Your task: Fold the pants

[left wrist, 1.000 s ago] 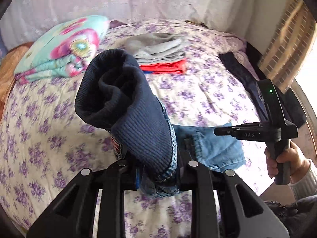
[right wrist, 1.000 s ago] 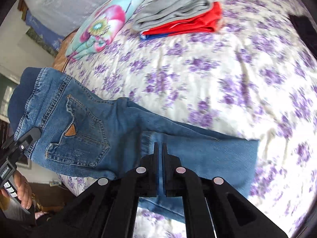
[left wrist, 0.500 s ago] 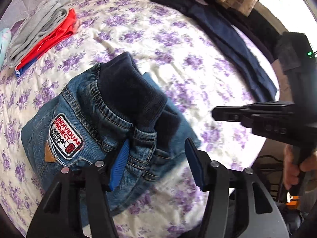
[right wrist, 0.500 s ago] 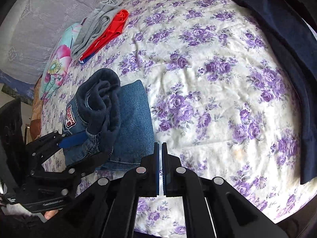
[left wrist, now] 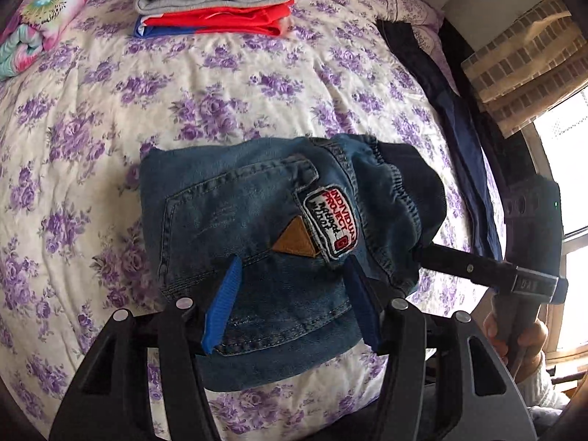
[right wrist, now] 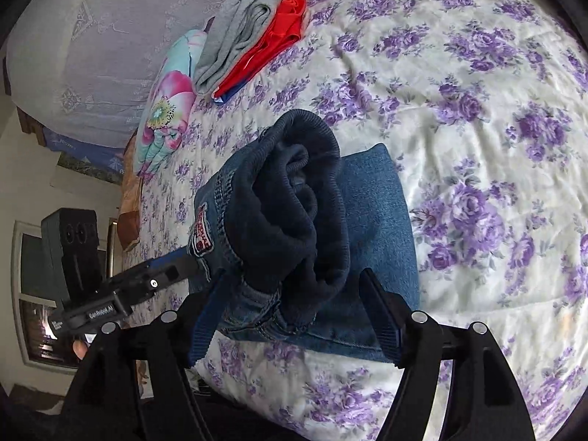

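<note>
I've got the folded jeans [left wrist: 257, 228] down on the bedspread [left wrist: 220, 84], waistband at three o'clock, left gripper [left wrist: 290, 301] half open and empty, right gripper [right wrist: 294, 316] just sprung wide to let go.

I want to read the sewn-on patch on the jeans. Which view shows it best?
The left wrist view: the patch faces the camera on the jeans, with its red and black lettering visible. In the right wrist view the patch shows only edge-on at the side of the bundle, partly curled away.
</note>
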Demonstrator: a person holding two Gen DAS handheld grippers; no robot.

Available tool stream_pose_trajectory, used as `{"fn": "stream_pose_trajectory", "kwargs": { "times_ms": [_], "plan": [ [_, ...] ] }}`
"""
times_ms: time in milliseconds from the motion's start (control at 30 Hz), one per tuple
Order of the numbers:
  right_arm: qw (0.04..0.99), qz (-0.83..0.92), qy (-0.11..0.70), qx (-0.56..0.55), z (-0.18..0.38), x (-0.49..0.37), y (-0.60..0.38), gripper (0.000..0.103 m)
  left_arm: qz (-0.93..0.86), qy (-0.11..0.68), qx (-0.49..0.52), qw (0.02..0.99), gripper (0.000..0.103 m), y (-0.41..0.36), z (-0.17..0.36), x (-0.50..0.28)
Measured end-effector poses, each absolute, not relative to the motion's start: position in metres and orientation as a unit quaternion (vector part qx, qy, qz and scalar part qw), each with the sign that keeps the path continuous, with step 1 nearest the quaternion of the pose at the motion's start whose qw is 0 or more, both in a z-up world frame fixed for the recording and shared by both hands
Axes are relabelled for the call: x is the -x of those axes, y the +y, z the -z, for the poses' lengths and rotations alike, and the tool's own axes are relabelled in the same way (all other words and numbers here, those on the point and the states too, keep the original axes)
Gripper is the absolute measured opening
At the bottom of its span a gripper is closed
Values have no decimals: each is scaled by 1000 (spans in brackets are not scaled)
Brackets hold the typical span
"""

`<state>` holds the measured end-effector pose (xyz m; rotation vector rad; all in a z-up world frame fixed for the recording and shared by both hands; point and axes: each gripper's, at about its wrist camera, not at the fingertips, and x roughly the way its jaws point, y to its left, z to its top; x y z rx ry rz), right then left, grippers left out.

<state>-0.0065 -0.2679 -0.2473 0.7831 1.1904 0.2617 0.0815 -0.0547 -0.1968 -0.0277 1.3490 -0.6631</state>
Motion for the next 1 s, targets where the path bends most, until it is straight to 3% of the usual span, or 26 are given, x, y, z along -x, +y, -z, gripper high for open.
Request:
{"fn": "stream_pose_trajectory", "kwargs": {
  "times_ms": [67, 100, 133, 200, 367, 567, 633, 733, 867, 1000],
  "plan": [
    [740, -125, 544, -374, 256, -7, -268, 71, 300, 608, -3, 736, 56, -57, 201, -77],
    [736, -130, 540, -386, 259, -11, -267, 36, 298, 606, -15, 737, 56, -59, 202, -75],
    [731, -141, 538, -396, 259, -13, -265, 29, 296, 606, -24, 737, 56, -62, 202, -75],
    [747, -131, 532, -376, 243, -12, -260, 27, 294, 607, -34, 737, 56, -64, 196, -74],
    [782, -108, 513, -336, 191, 17, -259, 27, 337, 585, -25, 737, 56, -72, 167, -57],
    [753, -51, 569, -327, 269, 30, -273, 33, 328, 604, -95, 720, 62, -107, 225, -44],
    [763, -52, 558, -323, 270, 30, -271, 34, 333, 598, -102, 722, 70, -112, 224, -42],
    [755, -55, 577, -307, 256, 24, -271, 41, 330, 599, -117, 720, 68, -115, 213, -38],
    [772, -39, 584, -248, 221, 28, -277, 43, 331, 578, -60, 744, 64, -75, 177, -36],
    [825, 35, 550, -128, 170, 30, -283, 54, 275, 569, 26, 775, 64, -1, 160, -45]
  ]
}}
